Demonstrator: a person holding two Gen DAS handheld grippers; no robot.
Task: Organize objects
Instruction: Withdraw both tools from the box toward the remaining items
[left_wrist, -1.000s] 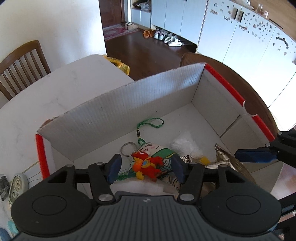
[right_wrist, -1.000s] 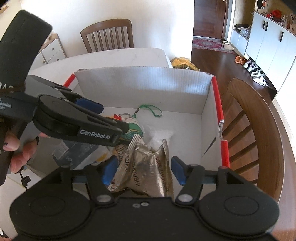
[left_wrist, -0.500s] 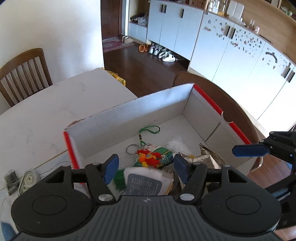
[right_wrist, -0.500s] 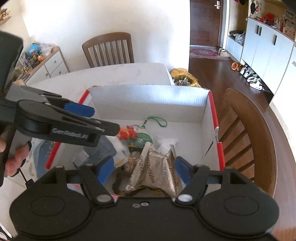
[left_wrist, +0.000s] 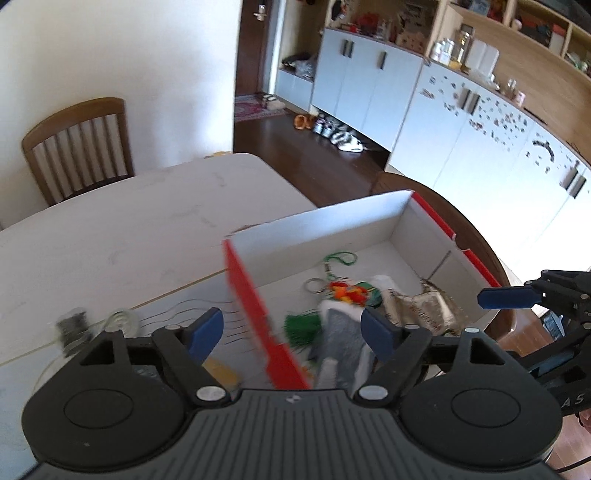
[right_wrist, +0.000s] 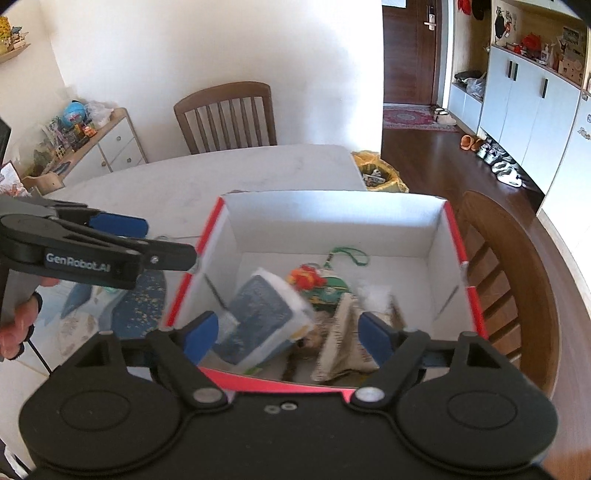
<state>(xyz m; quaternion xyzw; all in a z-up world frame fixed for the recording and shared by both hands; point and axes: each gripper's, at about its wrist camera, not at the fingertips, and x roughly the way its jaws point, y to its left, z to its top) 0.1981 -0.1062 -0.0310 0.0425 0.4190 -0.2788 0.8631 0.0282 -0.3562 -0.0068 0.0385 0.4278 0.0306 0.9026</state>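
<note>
Resting on the pale marble-look table (right_wrist: 258, 173), the white cardboard box with red edges (right_wrist: 332, 221) sits below me, a brown wooden chair (right_wrist: 517, 280) against its right side. Inside lie a tilted dark-blue packet with a white rim (right_wrist: 264, 317), a crinkled silver foil bag (right_wrist: 351, 332), and an orange-red plush charm on a green cord (right_wrist: 306, 277). My left gripper (left_wrist: 291, 328) straddles the box's red wall, fingers spreading, nothing pinched. My right gripper (right_wrist: 288, 330) hangs above the contents, jaws widening, gripping nothing
</note>
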